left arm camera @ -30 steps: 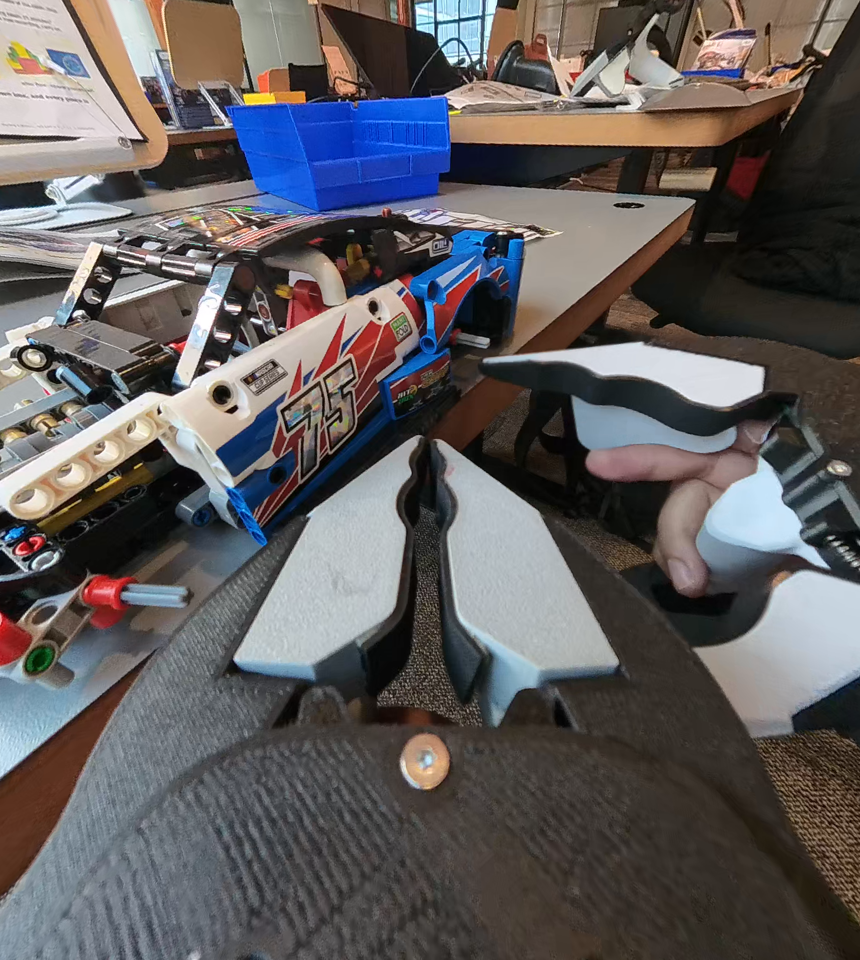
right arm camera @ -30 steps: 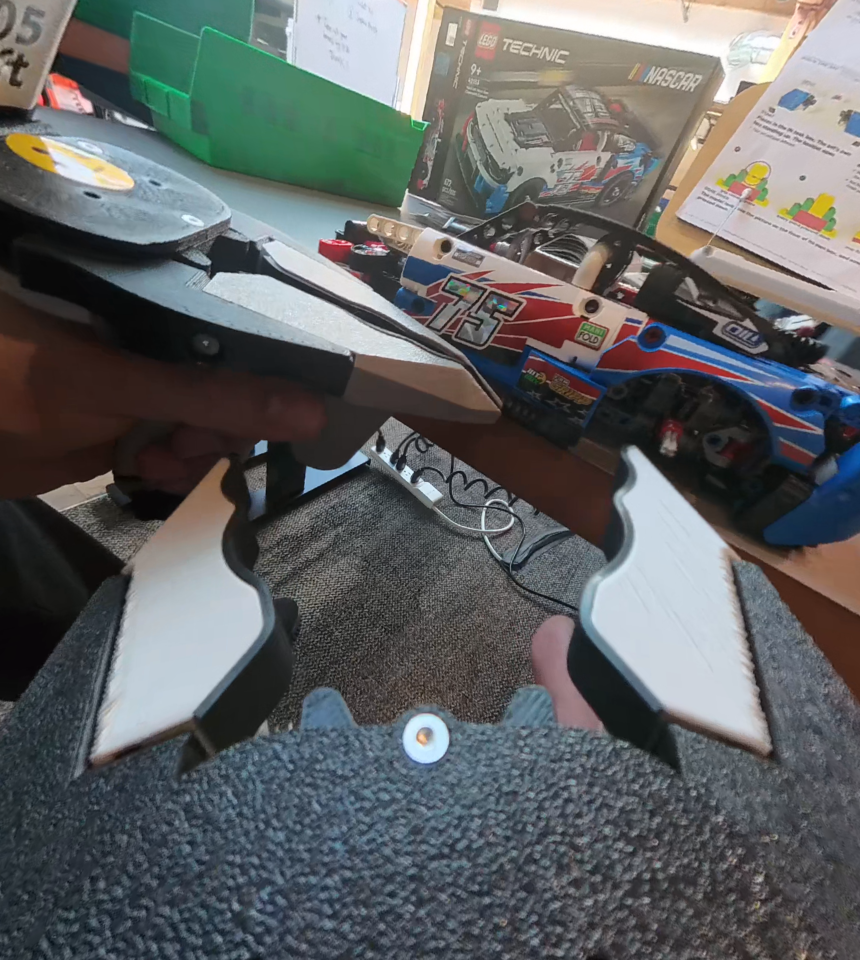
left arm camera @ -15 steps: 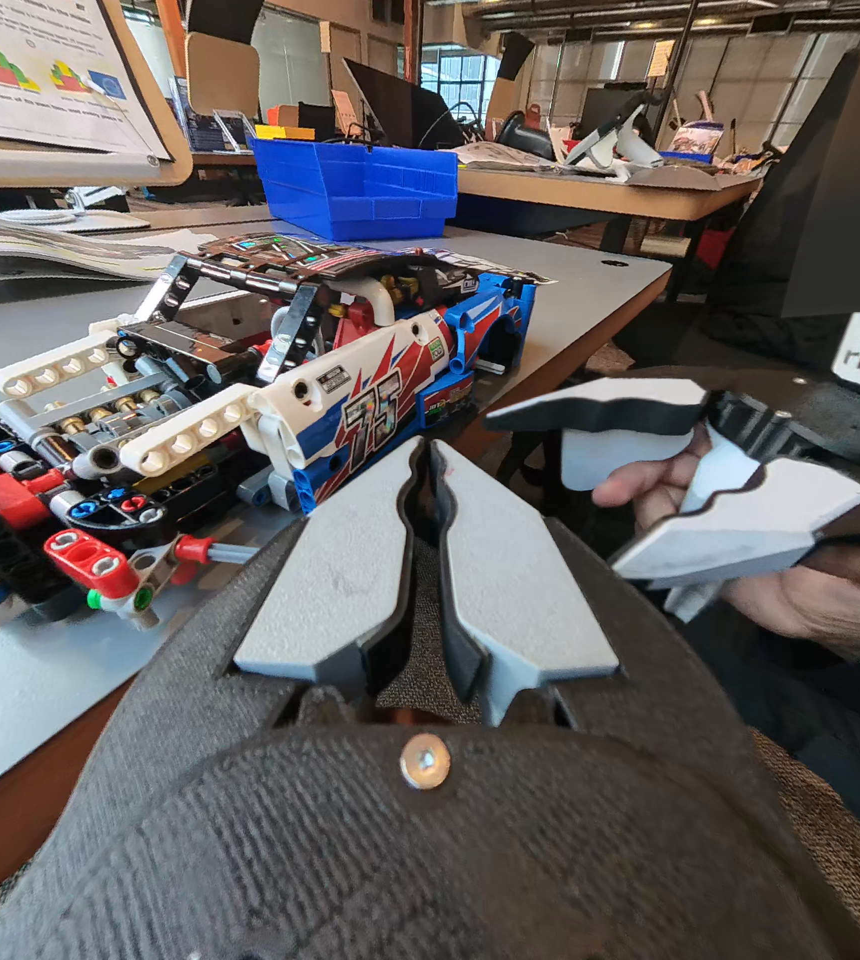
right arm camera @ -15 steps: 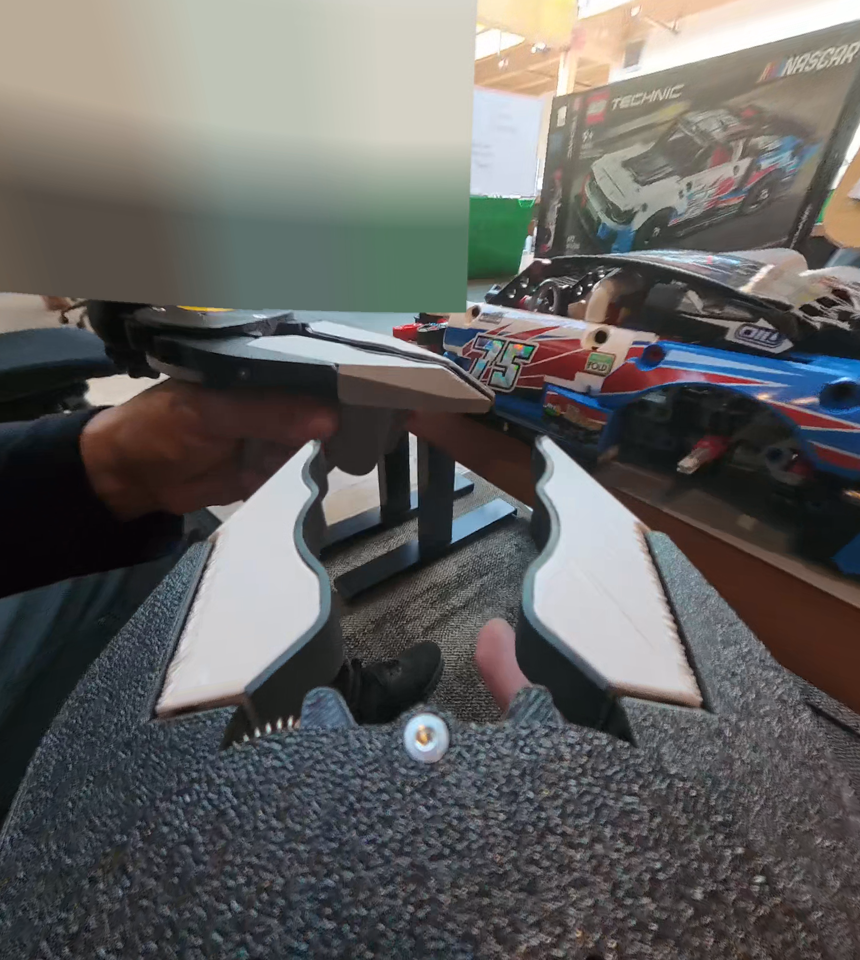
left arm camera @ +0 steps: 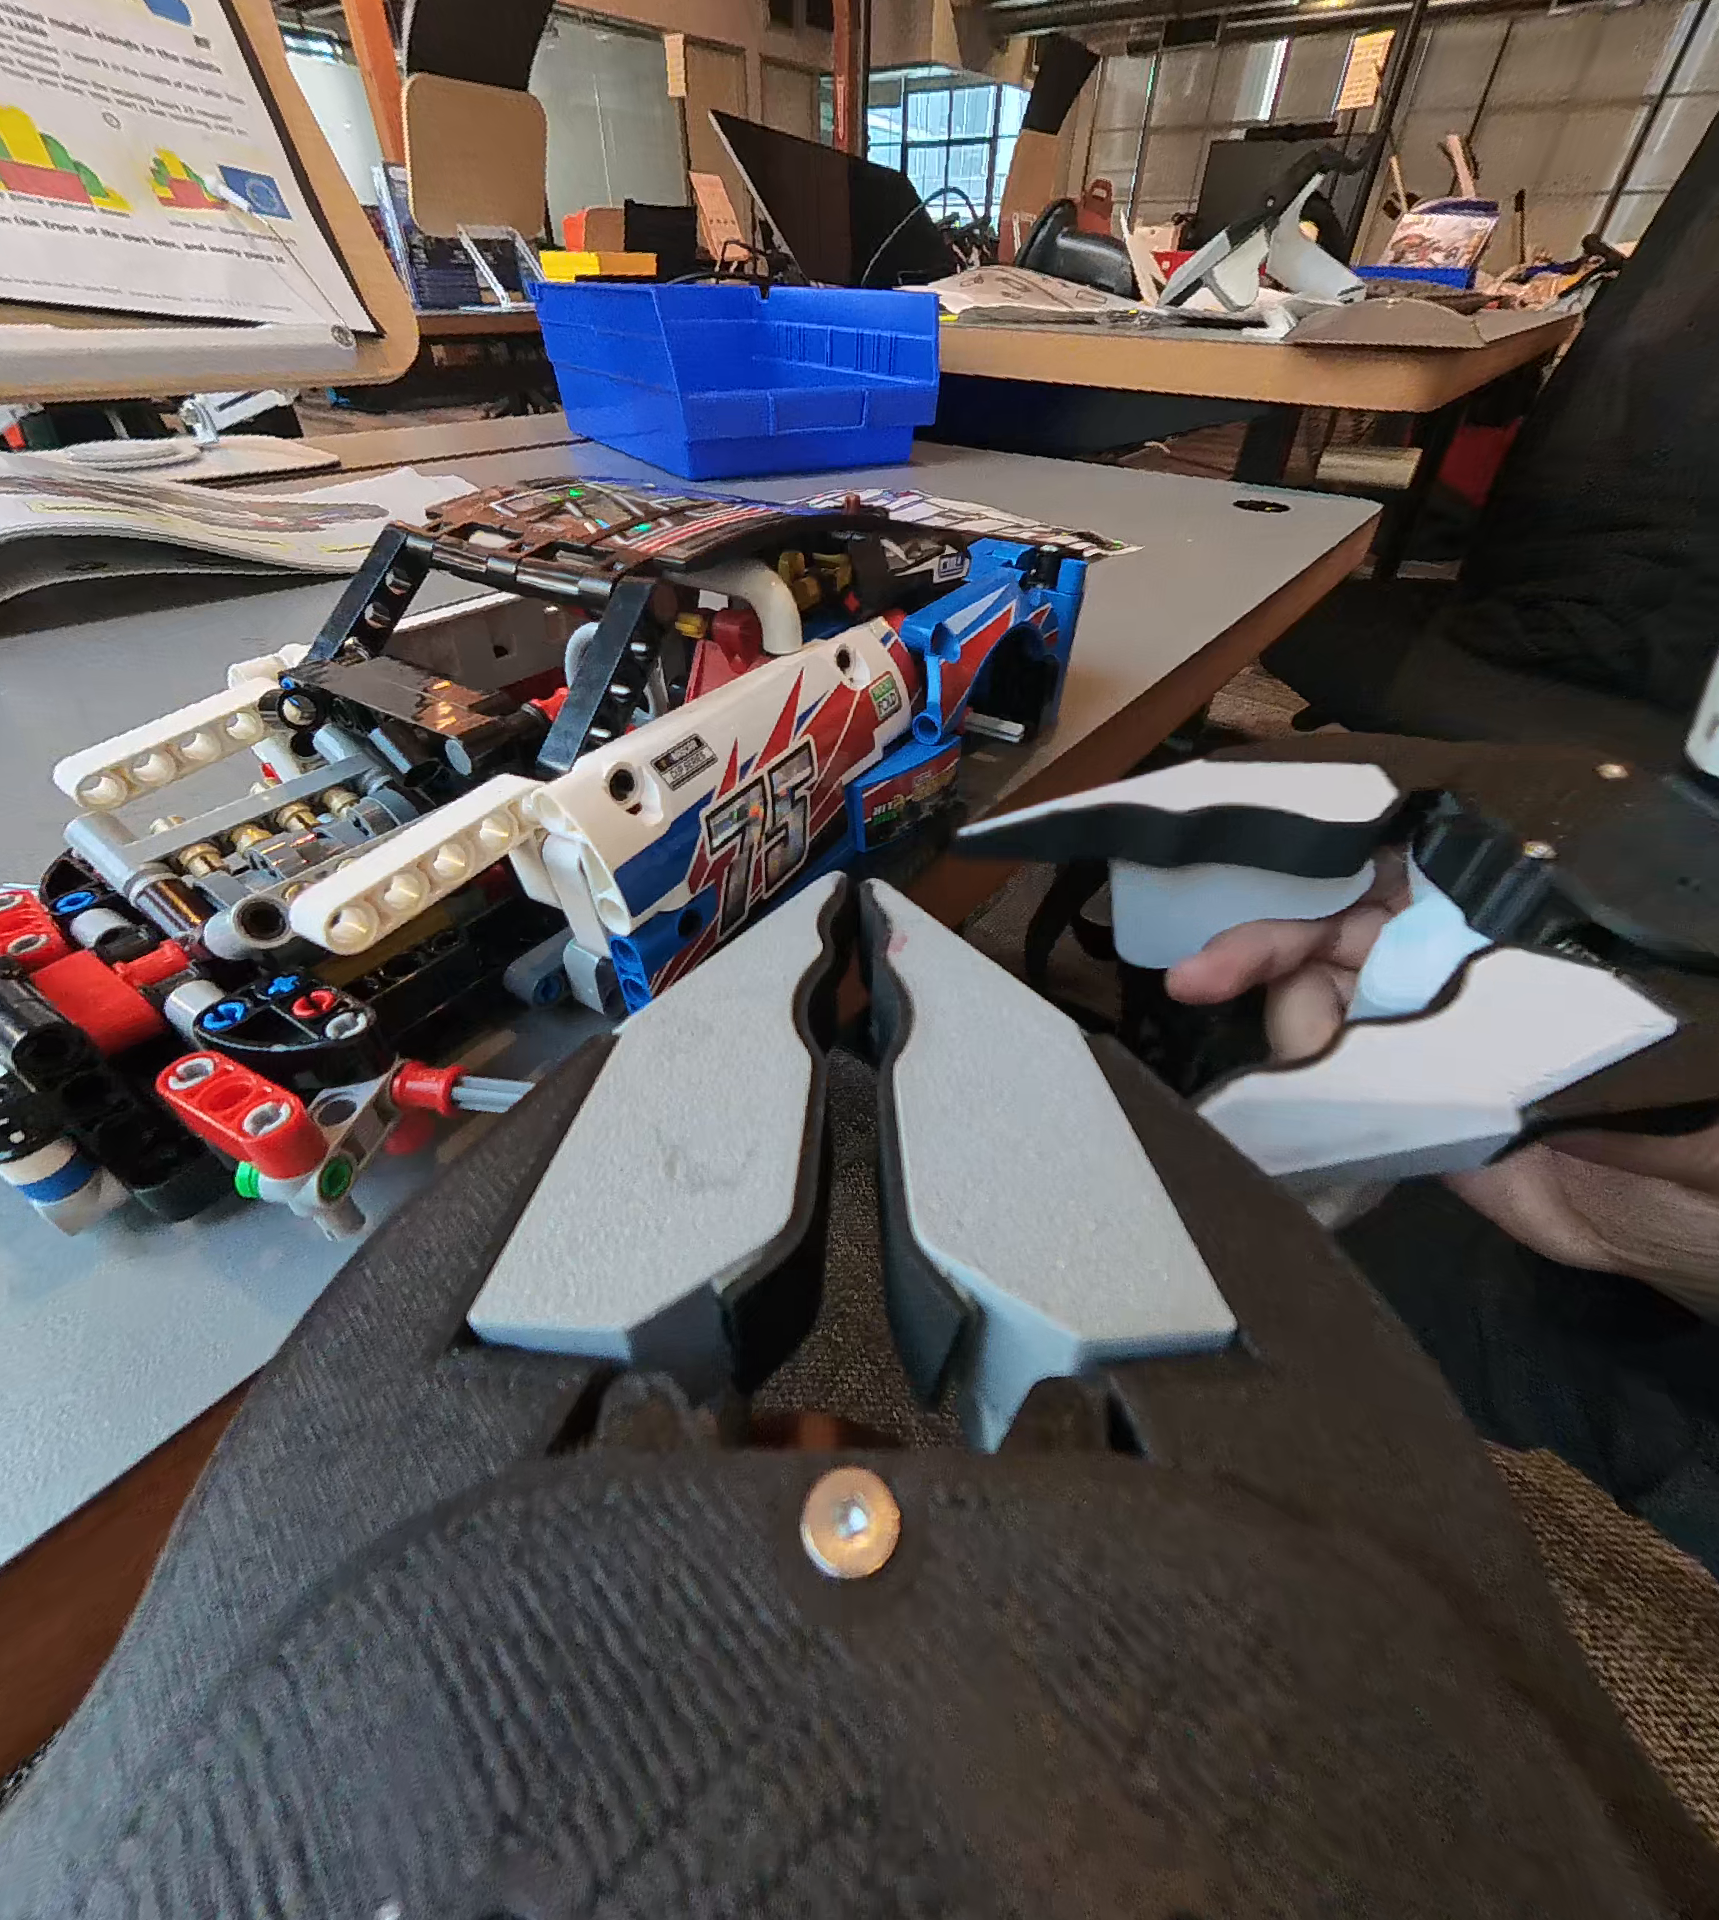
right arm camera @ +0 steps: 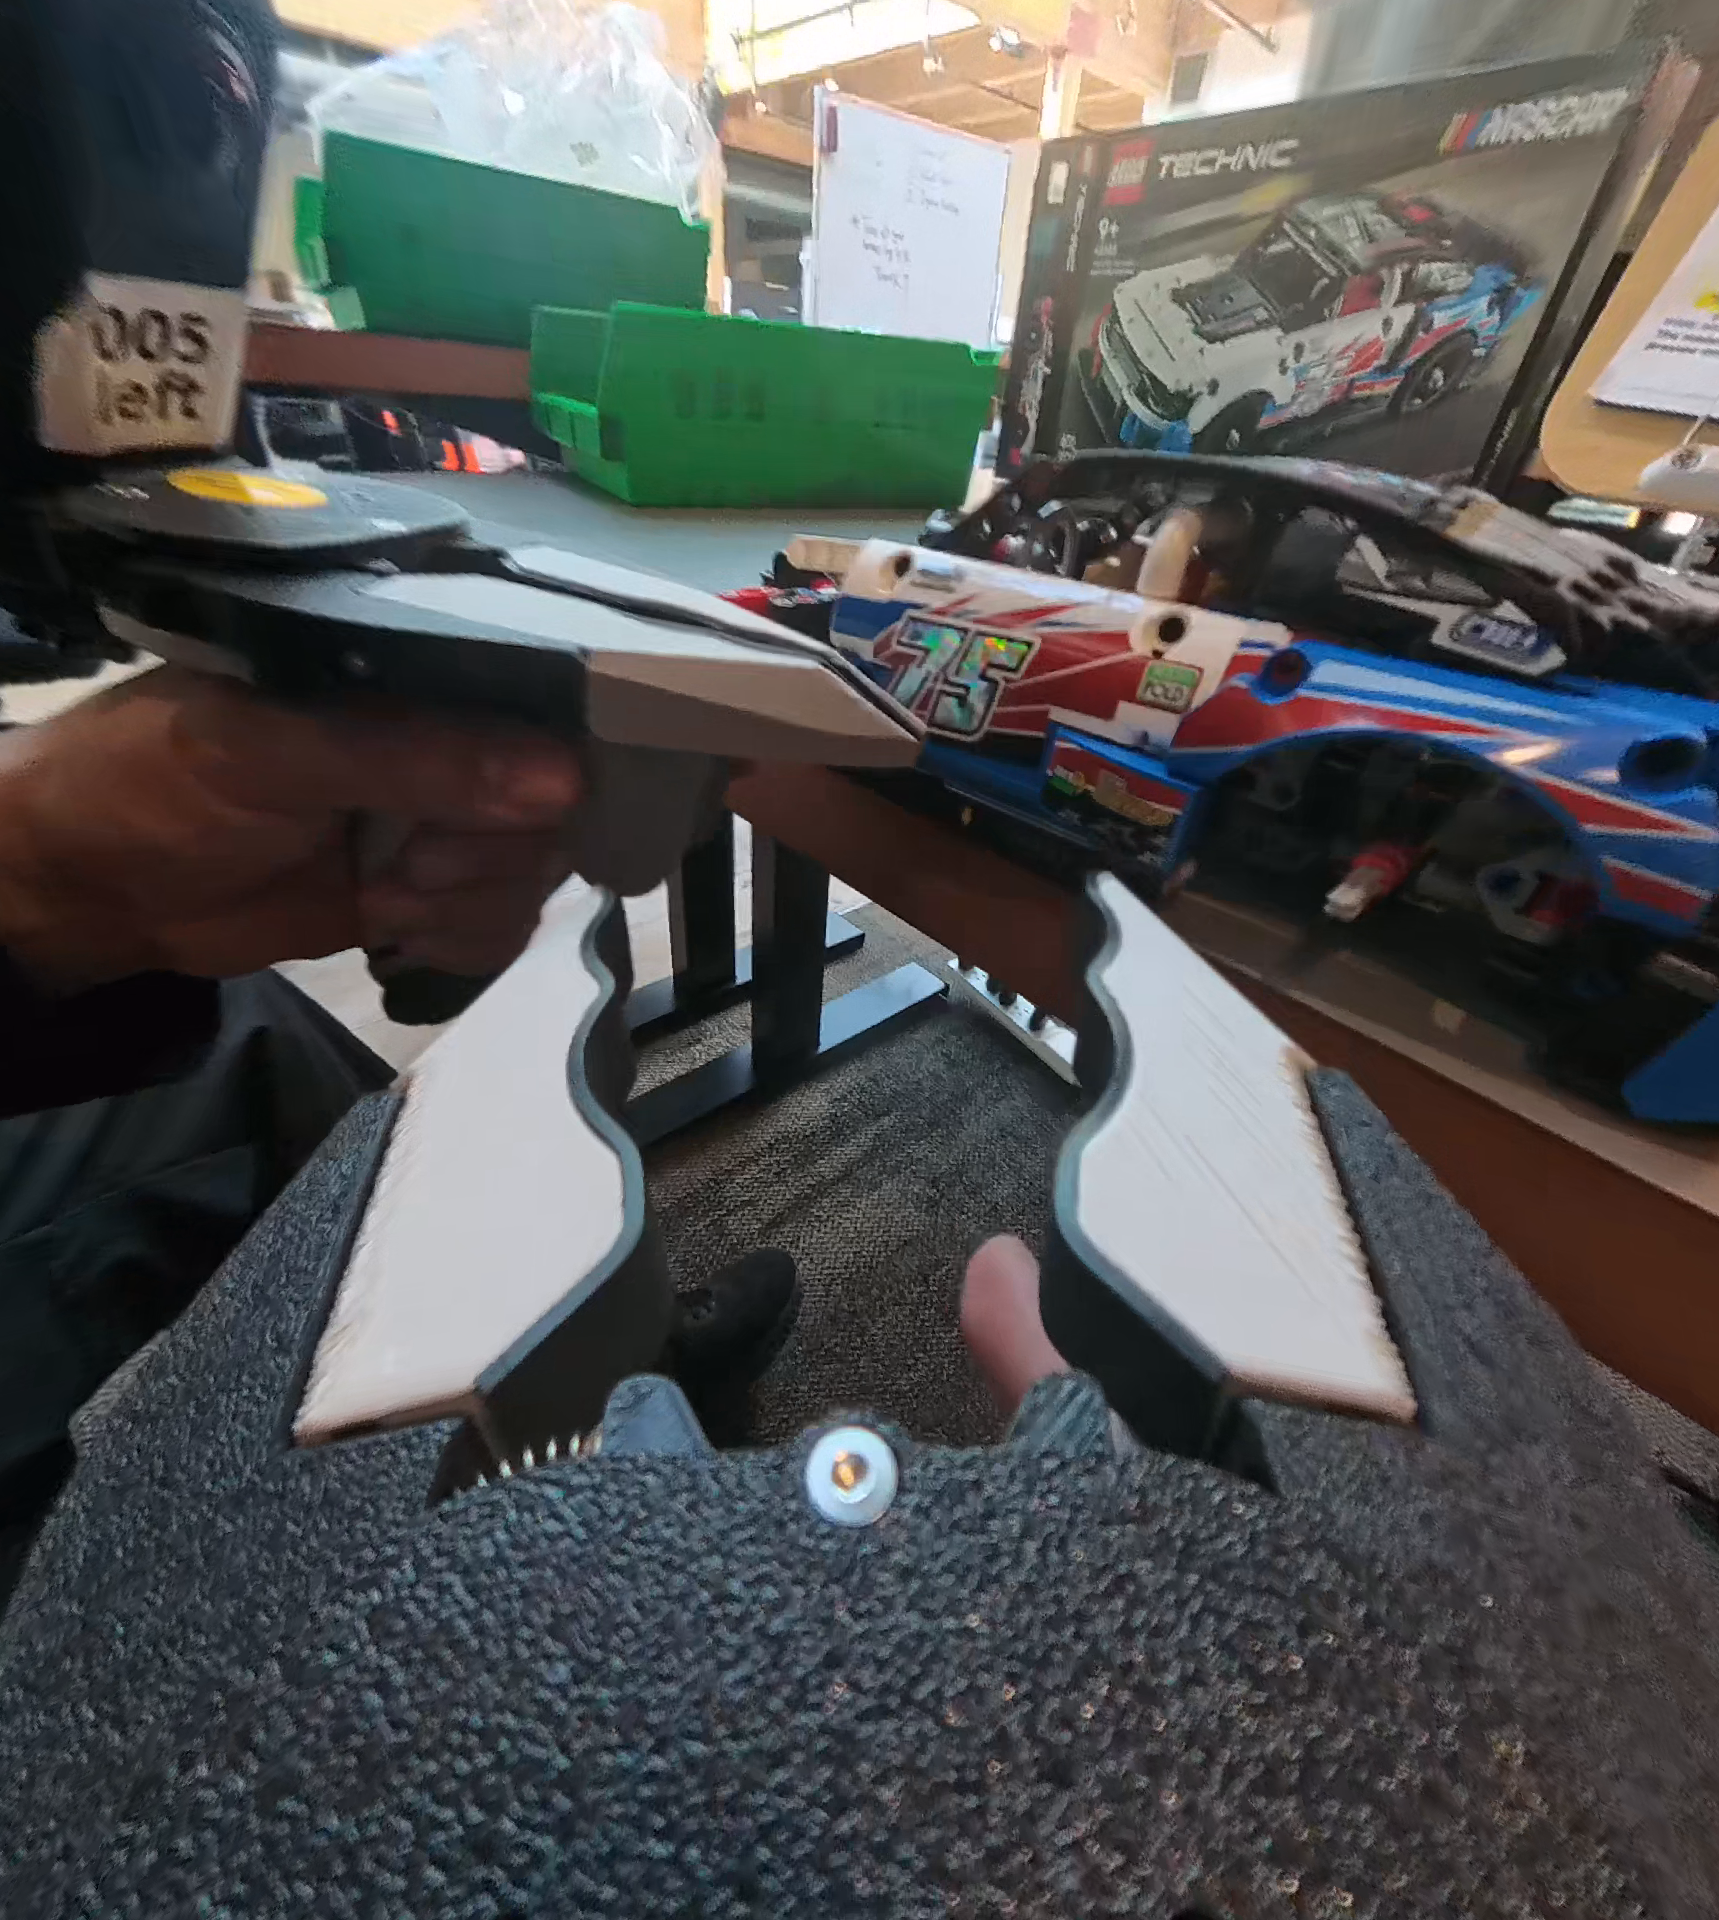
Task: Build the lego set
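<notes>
The partly built lego race car [left arm camera: 689, 790], white, blue and red with a black roof frame, stands on the grey table [left arm camera: 55, 1351] near its front edge. It also shows in the right wrist view [right arm camera: 1354, 727]. My left gripper [left arm camera: 850, 896] is shut and empty, just off the table edge, pointing at the car's side. It also shows in the right wrist view [right arm camera: 899, 734], its tips close to the car's front side panel. My right gripper [right arm camera: 850, 899] is open and empty, over the carpet below the table edge. It also shows in the left wrist view [left arm camera: 1083, 966].
A blue bin [left arm camera: 741, 374] and an open instruction book [left arm camera: 107, 530] lie behind the car. The lego box [right arm camera: 1302, 281] and green bins [right arm camera: 730, 416] stand at the back. A sheet on a stand [left arm camera: 107, 177] is at the left. Carpet [right arm camera: 865, 1143] lies below. My left and right fingertips are right by each other.
Both grippers have risen beside the table edge. The right jaws have narrowed but stay open. The left gripper stays shut. The car has not moved.
</notes>
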`<state>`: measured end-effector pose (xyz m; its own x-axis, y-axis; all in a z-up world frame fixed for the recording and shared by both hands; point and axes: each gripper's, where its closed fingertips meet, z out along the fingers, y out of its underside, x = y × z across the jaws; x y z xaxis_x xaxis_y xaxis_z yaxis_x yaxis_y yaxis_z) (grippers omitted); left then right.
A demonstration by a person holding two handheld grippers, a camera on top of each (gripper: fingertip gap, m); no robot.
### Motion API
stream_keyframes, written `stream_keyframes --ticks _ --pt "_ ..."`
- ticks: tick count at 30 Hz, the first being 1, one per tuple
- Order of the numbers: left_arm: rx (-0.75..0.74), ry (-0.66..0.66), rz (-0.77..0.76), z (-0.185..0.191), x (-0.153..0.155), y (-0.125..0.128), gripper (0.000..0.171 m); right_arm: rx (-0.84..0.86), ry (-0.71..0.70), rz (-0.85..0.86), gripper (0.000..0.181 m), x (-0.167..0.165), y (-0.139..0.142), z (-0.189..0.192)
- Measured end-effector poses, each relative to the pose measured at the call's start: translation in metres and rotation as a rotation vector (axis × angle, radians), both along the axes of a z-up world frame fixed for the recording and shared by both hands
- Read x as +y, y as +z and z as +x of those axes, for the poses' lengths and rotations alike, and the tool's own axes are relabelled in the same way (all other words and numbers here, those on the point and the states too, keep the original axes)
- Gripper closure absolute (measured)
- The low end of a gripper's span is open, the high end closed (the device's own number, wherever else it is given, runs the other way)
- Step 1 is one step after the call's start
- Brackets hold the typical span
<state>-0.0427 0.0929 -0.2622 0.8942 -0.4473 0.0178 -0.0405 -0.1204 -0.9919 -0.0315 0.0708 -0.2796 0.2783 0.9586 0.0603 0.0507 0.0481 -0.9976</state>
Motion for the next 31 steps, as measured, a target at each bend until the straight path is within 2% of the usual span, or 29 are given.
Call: stream_keyframes --ticks 2,4,11,14,15,16,17,18,19,20,22,23,24,26,27,31 --pt "0.010 0.002 0.003 0.000 -0.002 0.002 0.171 0.022 -0.036 0.003 0.100 0.006 0.002 0.007" --pt "0.016 0.007 0.008 -0.001 -0.005 0.006 0.171 0.044 -0.047 0.000 0.096 0.009 0.008 0.012" --pt "-0.038 -0.003 -0.010 0.004 -0.029 0.020 0.171 0.078 -0.033 0.027 0.100 -0.003 0.029 0.019" --pt "-0.018 0.065 -0.033 -0.007 -0.038 0.031 0.171 0.029 -0.045 0.064 0.127 -0.007 0.044 0.026" --pt "0.009 0.088 -0.035 -0.014 -0.043 0.039 0.171 0.014 -0.028 0.090 0.141 -0.015 0.054 0.028" --pt "0.039 0.156 -0.029 -0.024 -0.042 0.048 0.171 -0.002 -0.005 0.123 0.168 -0.025 0.066 0.031" --pt "0.071 0.264 -0.015 -0.039 -0.039 0.058 0.171 -0.019 0.009 0.158 0.181 -0.036 0.079 0.034" --pt "0.111 0.376 0.000 -0.056 -0.037 0.068 0.152 -0.039 0.009 0.193 0.181 -0.047 0.093 0.037" --pt "0.153 0.505 0.003 -0.074 -0.036 0.076 0.106 -0.056 0.009 0.216 0.181 -0.059 0.107 0.038" --pt "0.209 0.579 -0.013 -0.083 -0.036 0.081 0.093 -0.054 0.030 0.222 0.181 -0.077 0.124 0.037" --pt "0.273 0.705 -0.008 -0.094 -0.038 0.096 0.087 -0.021 0.143 0.208 0.181 -0.132 0.157 0.027" --pt "0.291 0.704 0.013 -0.091 -0.038 0.102 0.095 -0.017 0.179 0.212 0.181 -0.158 0.169 0.020" --pt "0.310 0.712 0.020 -0.089 -0.039 0.106 0.113 -0.030 0.192 0.223 0.181 -0.179 0.177 0.013" --pt "0.356 0.718 -0.001 -0.086 -0.040 0.106 0.165 -0.083 0.178 0.267 0.181 -0.206 0.185 -0.001" --pt "0.360 0.724 0.004 -0.085 -0.041 0.108 0.171 -0.107 0.165 0.295 0.181 -0.215 0.185 -0.006" --pt "0.409 0.764 -0.001 -0.082 -0.048 0.110 0.171 -0.194 0.087 0.370 0.181 -0.224 0.176 -0.018"
